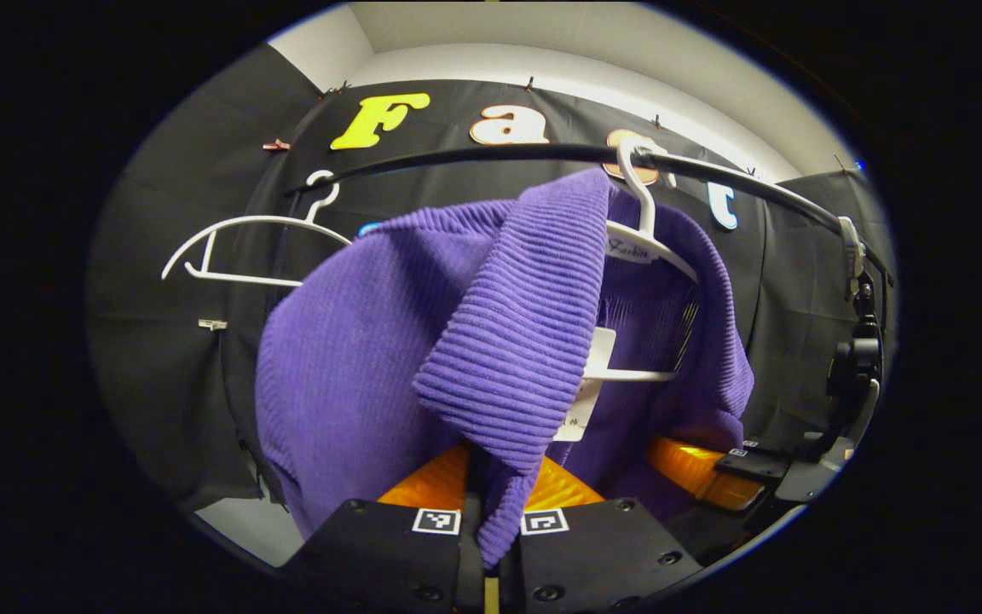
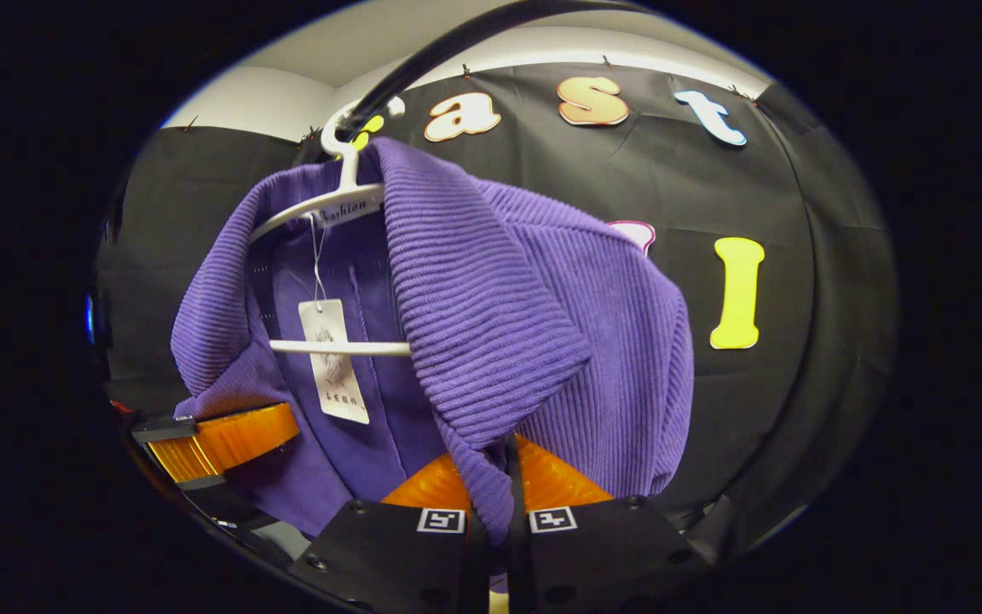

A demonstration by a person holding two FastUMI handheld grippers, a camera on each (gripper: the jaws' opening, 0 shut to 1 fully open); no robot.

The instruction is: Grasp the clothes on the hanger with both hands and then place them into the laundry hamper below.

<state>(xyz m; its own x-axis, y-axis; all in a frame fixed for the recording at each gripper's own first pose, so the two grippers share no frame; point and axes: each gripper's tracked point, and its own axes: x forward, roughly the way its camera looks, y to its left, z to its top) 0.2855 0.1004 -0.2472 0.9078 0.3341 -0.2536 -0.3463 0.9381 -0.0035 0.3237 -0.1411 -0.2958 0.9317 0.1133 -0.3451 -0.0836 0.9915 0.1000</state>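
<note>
Both grippers' jaws pinch purple sweater (image 1: 355, 358) (second hanger (image 1: 244, 247) beside left).

Both gripper views sit close beneath the black rail (image 1: 491, 155), looking up from opposite sides at the same purple sweater (image 1: 423, 341) (image 2: 525, 324) on its white hanger (image 1: 646, 243) (image 2: 329, 209).

Black cloth (image 1: 176, 358) drapes the booth's walls, pinned along its top edge by small clips. Above it runs a plain white wall (image 1: 542, 64) meeting a pale ceiling (image 2: 389, 34). A curved black metal rail (image 1: 474, 155) spans the booth.
</note>
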